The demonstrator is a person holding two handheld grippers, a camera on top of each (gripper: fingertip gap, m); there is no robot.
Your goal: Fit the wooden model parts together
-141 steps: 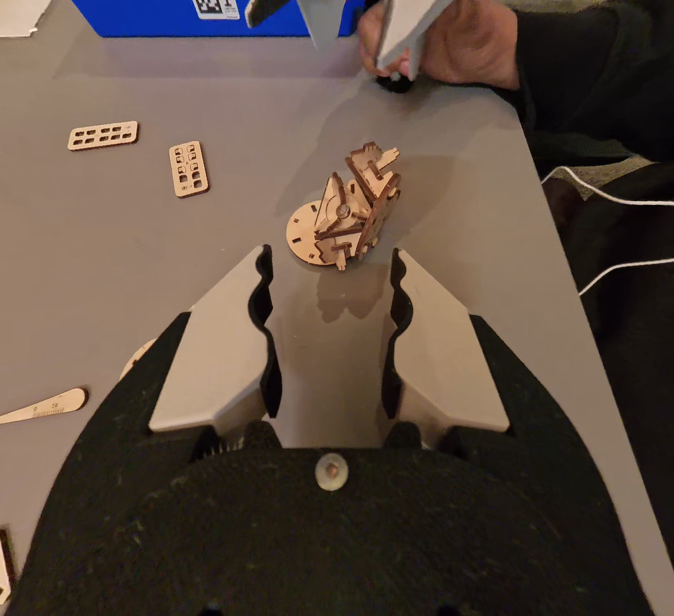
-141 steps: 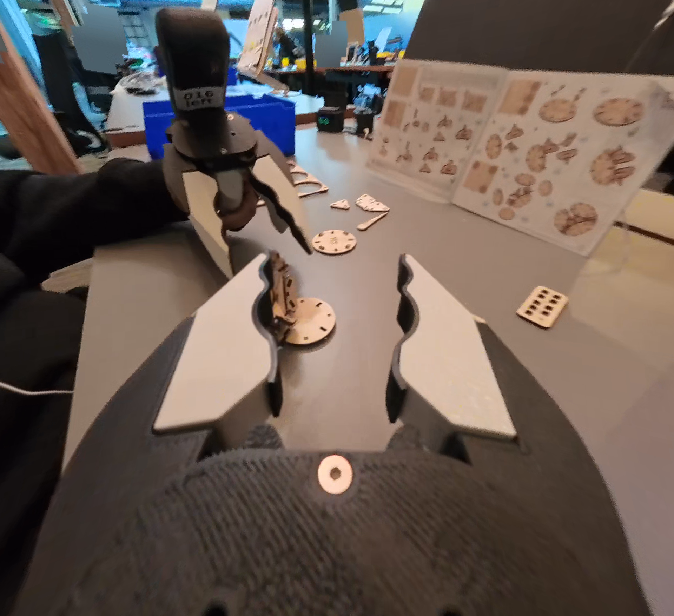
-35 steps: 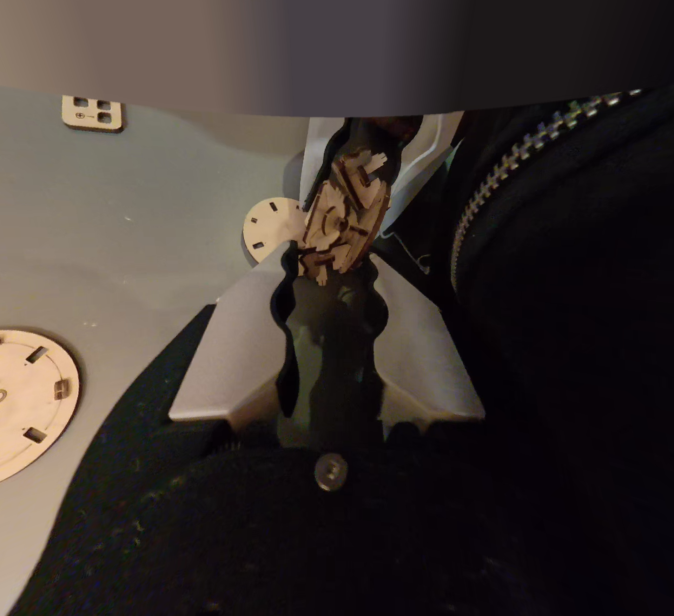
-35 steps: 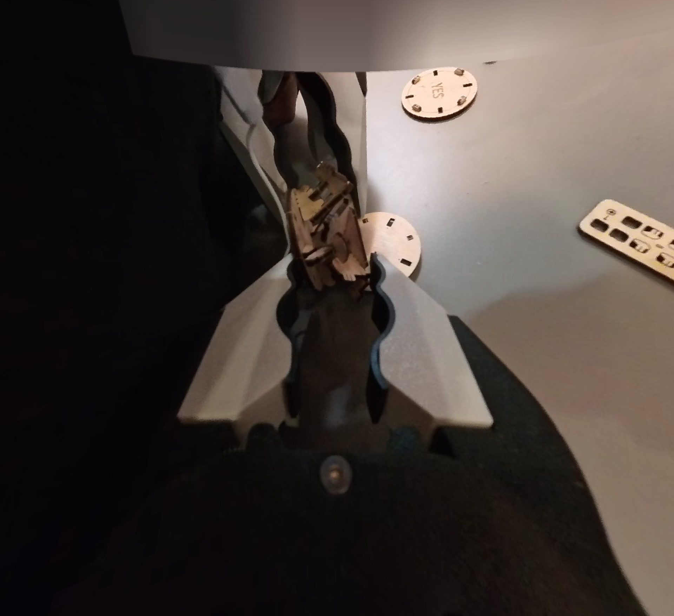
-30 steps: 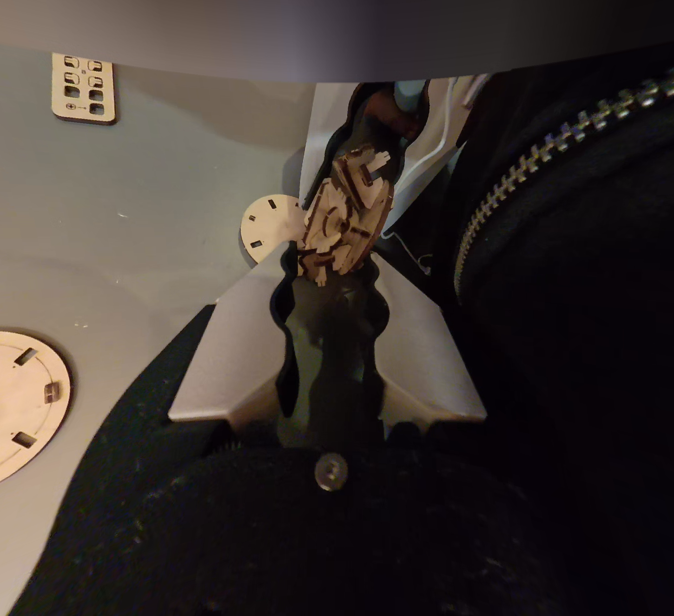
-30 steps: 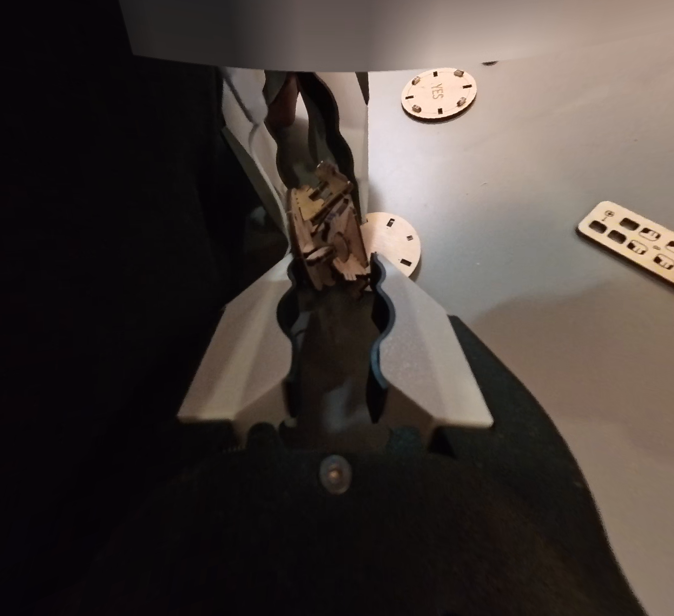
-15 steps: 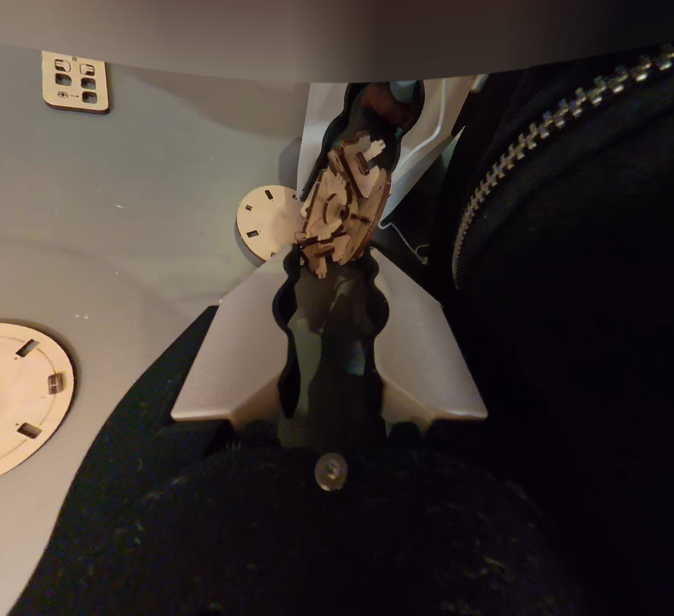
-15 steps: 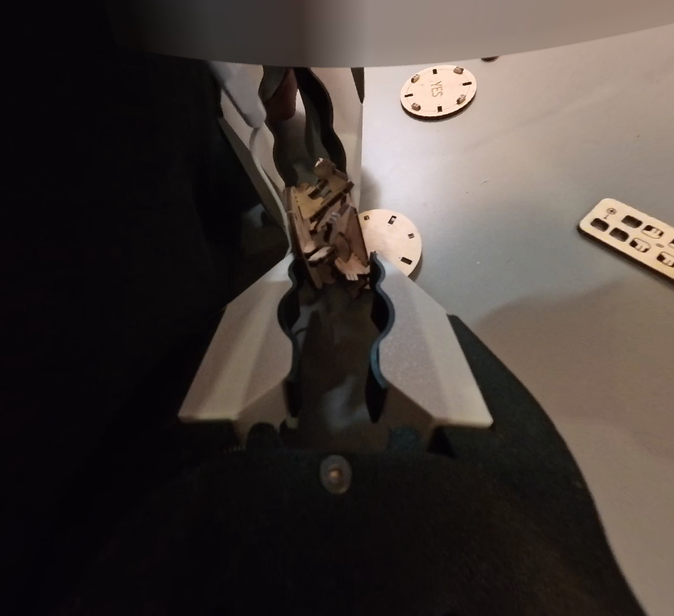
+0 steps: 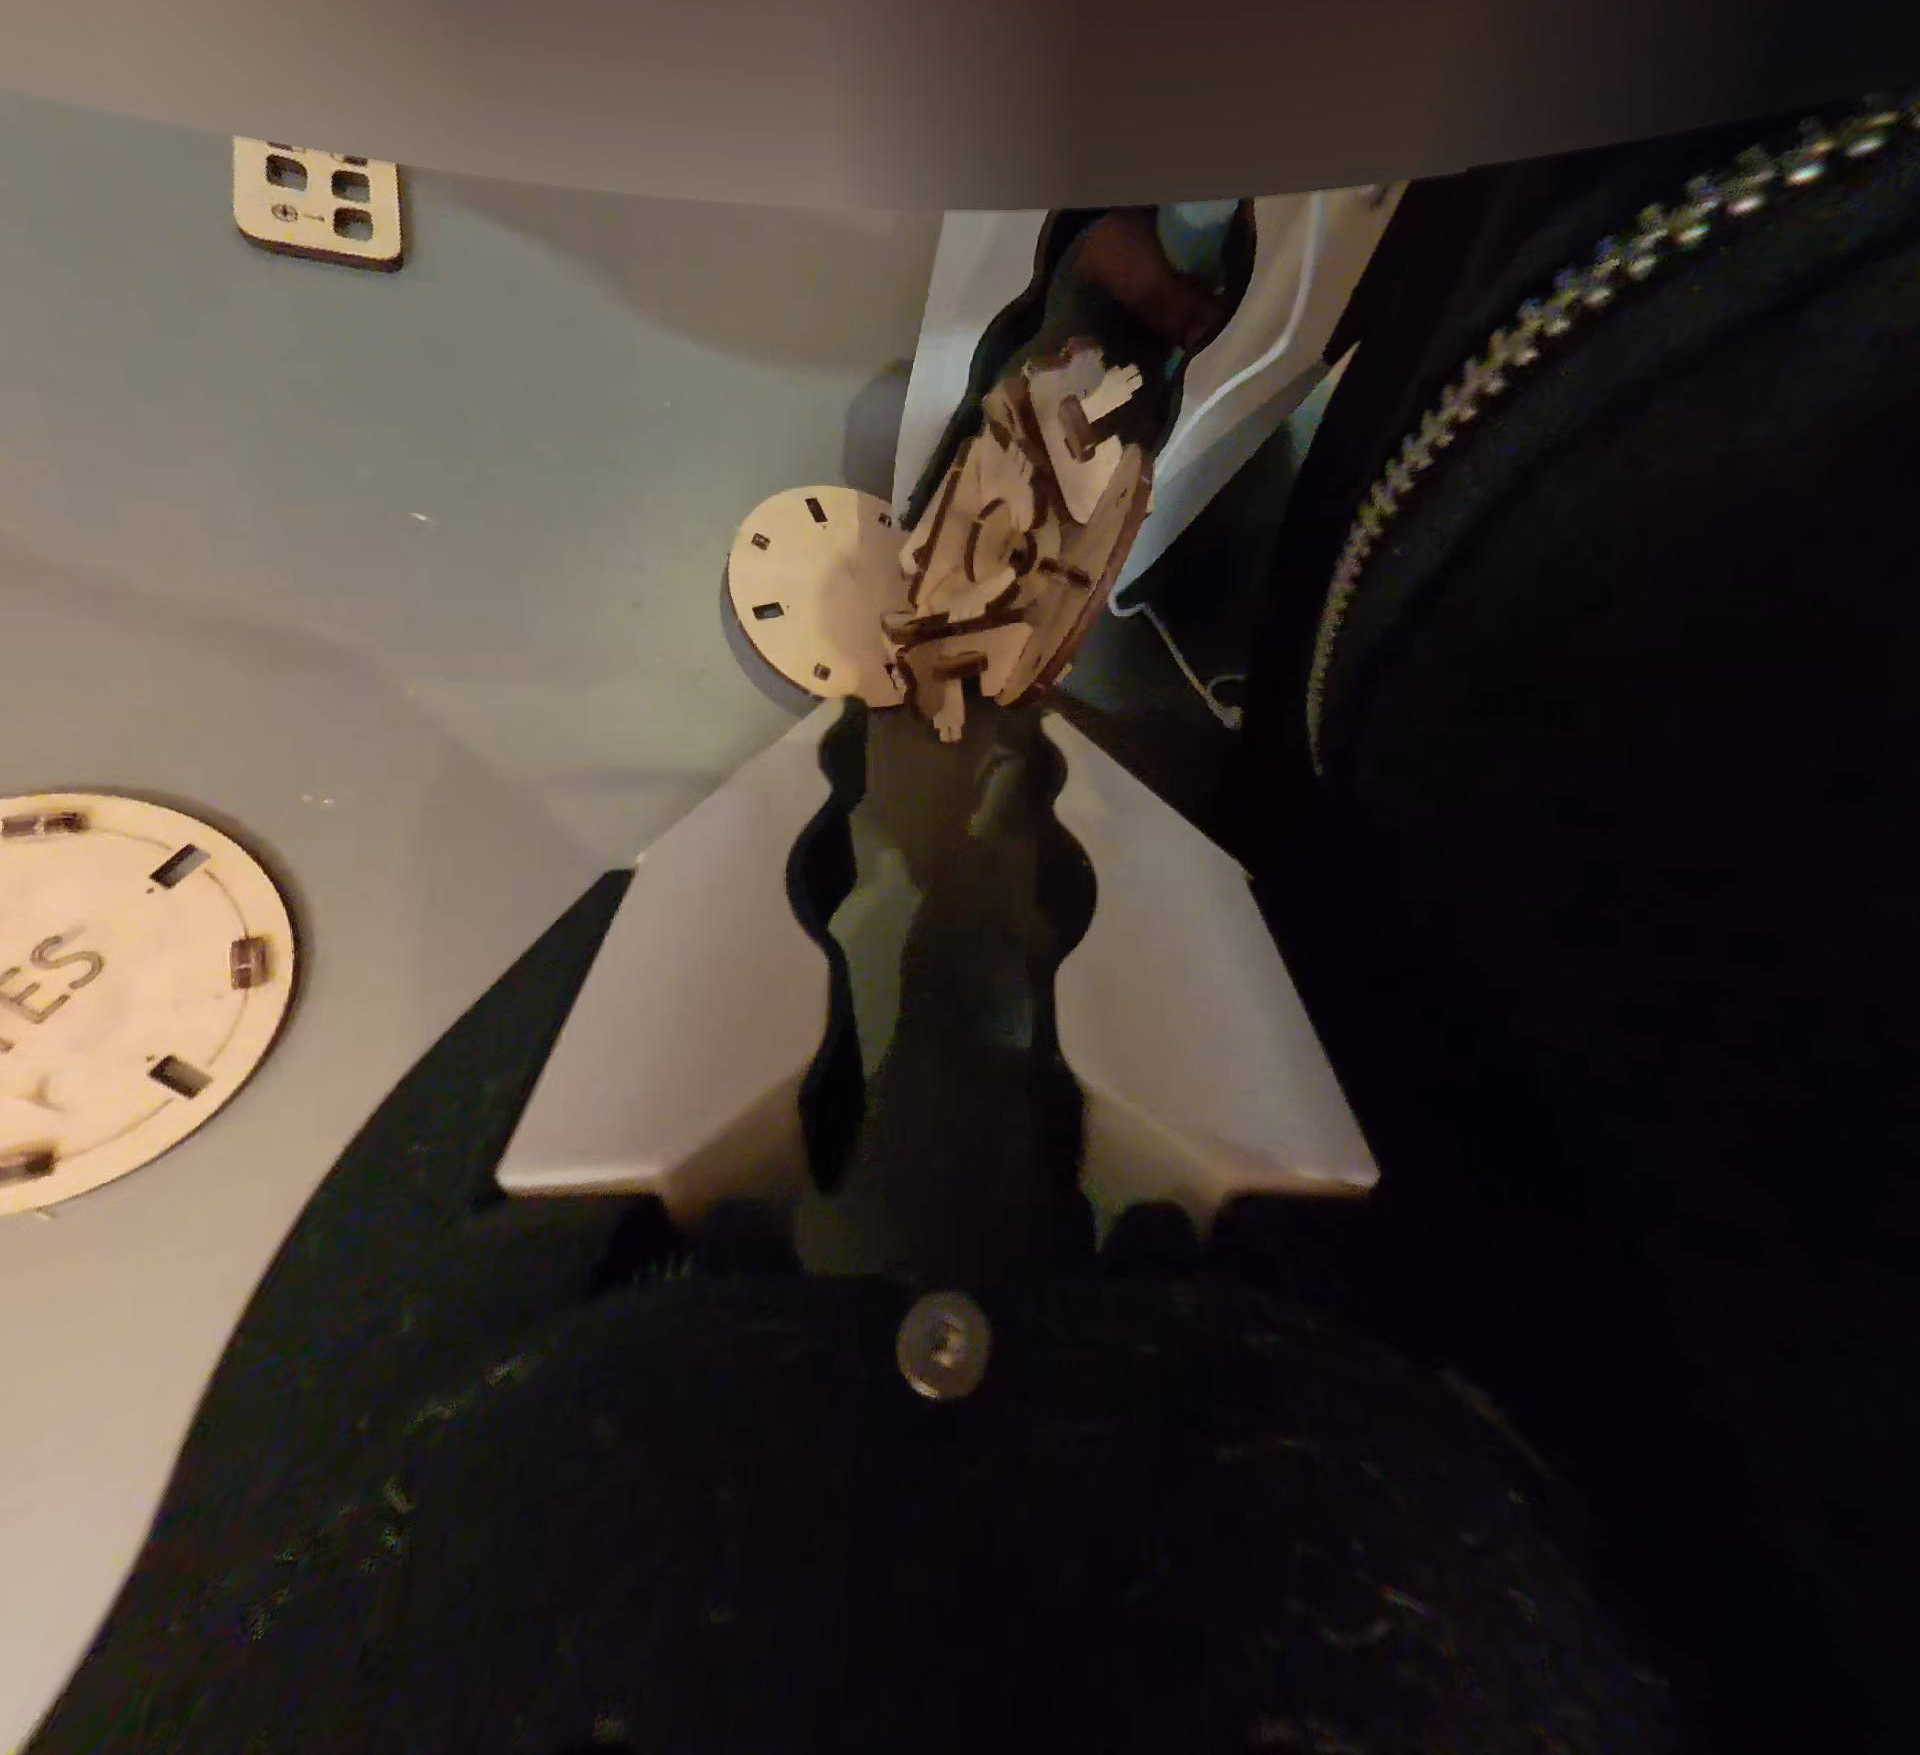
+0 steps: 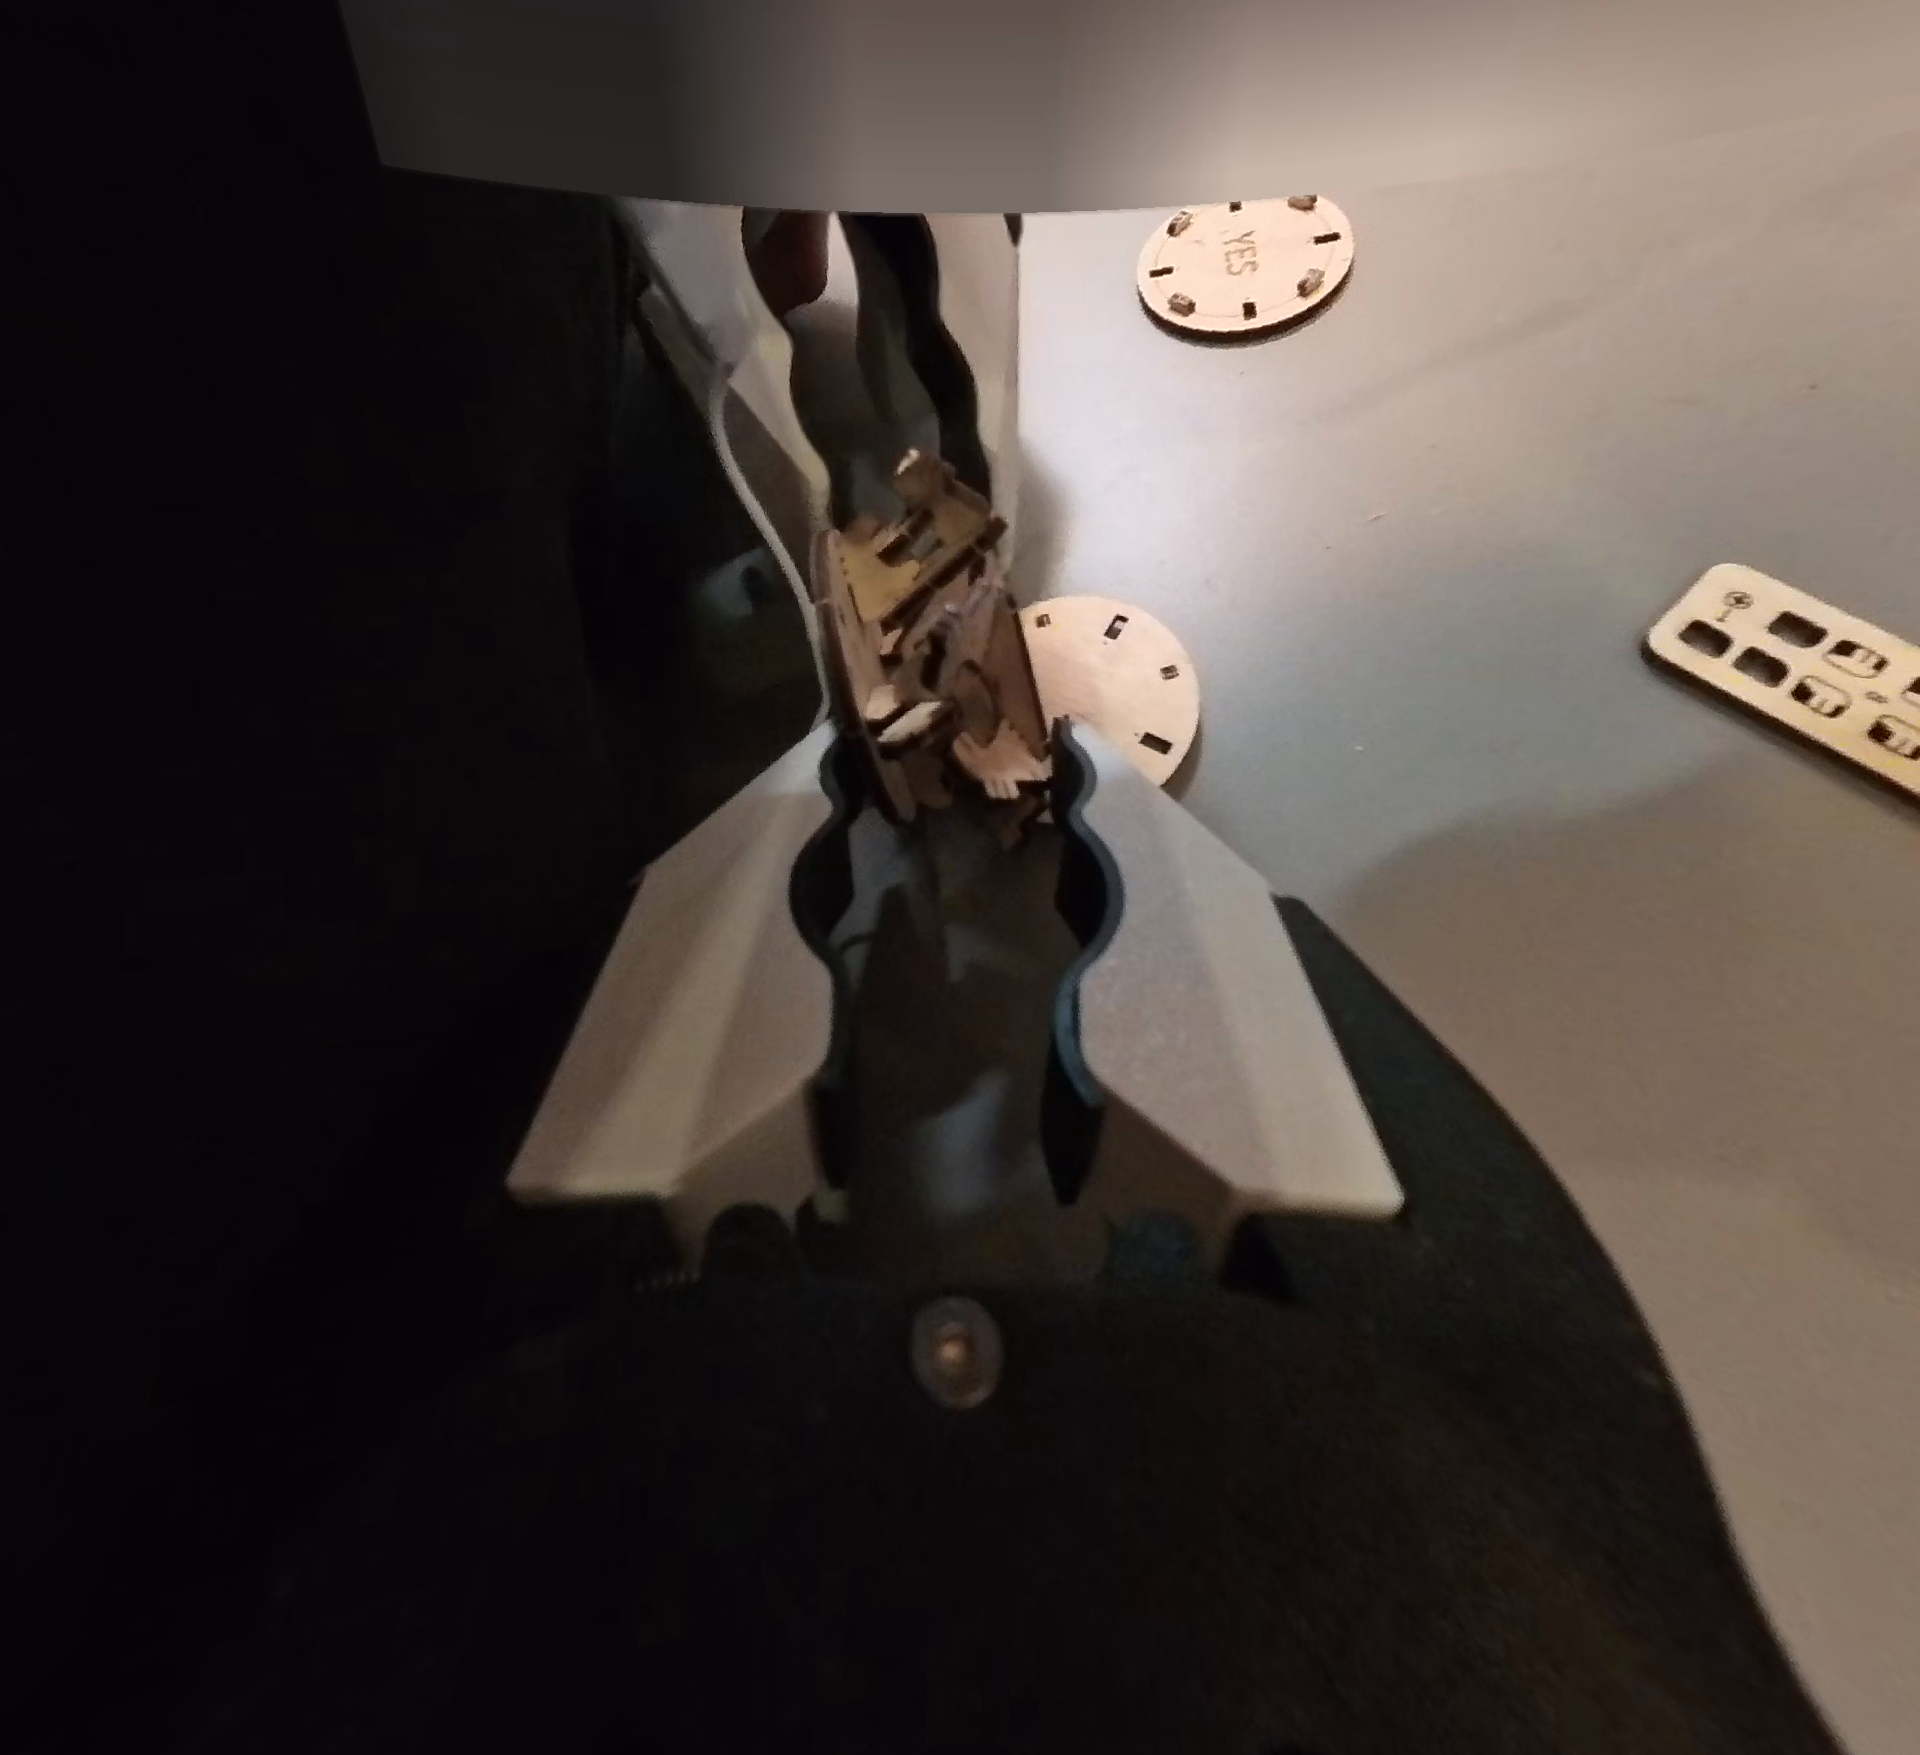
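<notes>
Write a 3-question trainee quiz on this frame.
1. Which item sits at the right tool's fingertips? A) wooden assembly B) blue box C) screwdriver
2. How many loose round discs show on the table in the right wrist view?
3. True or false: the rectangular slotted plate lies apart from those discs.

Key: 1 A. 2 Two: the small disc and the larger disc. 3 True.

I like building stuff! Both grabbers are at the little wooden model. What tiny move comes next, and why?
Probably ease the wooden model toward the slotted wooden disc lying beside it on the grey table, since the right gripper pinches the model there.
</notes>
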